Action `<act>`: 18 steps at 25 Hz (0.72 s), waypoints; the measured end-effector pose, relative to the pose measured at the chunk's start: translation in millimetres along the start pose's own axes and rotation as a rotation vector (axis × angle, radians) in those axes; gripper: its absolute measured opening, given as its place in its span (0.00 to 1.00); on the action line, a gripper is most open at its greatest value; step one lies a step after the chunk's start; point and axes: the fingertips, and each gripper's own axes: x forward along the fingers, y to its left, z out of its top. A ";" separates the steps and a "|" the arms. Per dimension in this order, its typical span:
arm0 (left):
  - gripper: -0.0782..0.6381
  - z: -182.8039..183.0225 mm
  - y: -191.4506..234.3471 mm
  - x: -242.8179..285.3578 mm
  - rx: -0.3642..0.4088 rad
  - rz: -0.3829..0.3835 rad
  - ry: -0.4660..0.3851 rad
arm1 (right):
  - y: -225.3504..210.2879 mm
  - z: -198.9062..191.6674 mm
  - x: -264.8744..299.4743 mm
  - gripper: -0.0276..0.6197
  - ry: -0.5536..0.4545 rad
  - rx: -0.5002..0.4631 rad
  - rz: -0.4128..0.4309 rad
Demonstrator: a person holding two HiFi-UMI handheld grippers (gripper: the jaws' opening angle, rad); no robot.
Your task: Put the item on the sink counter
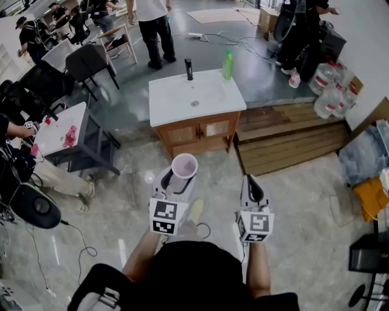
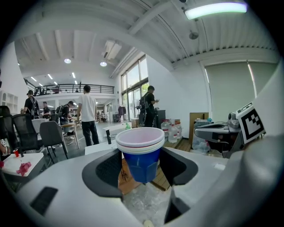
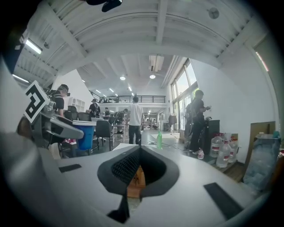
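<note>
Head view: the left tool (image 1: 181, 180) pinches the cup (image 1: 184, 164) upright; the counter (image 1: 173, 103) lies straight ahead of it, well apart, near edge facing. The right tool (image 1: 250, 181), alongside, is pressed together and empty.

**Head view:** the camera sits above and behind the left claw (image 1: 182, 175) and right claw (image 1: 250, 179). It looks forward and steeply down, and the sink tabletop (image 1: 170, 100) lies well ahead.

**Left claw view:** low and near-level, it looks along its own jaws, very close to the cup (image 2: 141, 153).

**Right claw view:** it has the same low, near-level aim along its own jaws.

**Shared by all three views:** the green bottle (image 1: 227, 64) on the tabletop and the person in a white shirt (image 1: 149, 11) beyond it. Each claw view also catches the other claw at its edge.
</note>
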 end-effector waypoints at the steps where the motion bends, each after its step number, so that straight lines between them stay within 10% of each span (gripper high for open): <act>1: 0.48 3.3 4.8 9.5 0.003 -0.009 0.001 | -1.2 3.7 9.8 0.04 -0.002 0.001 -0.004; 18: 0.48 43.9 76.4 147.5 0.029 -0.132 0.005 | -30.5 22.4 148.4 0.04 0.015 0.027 -0.103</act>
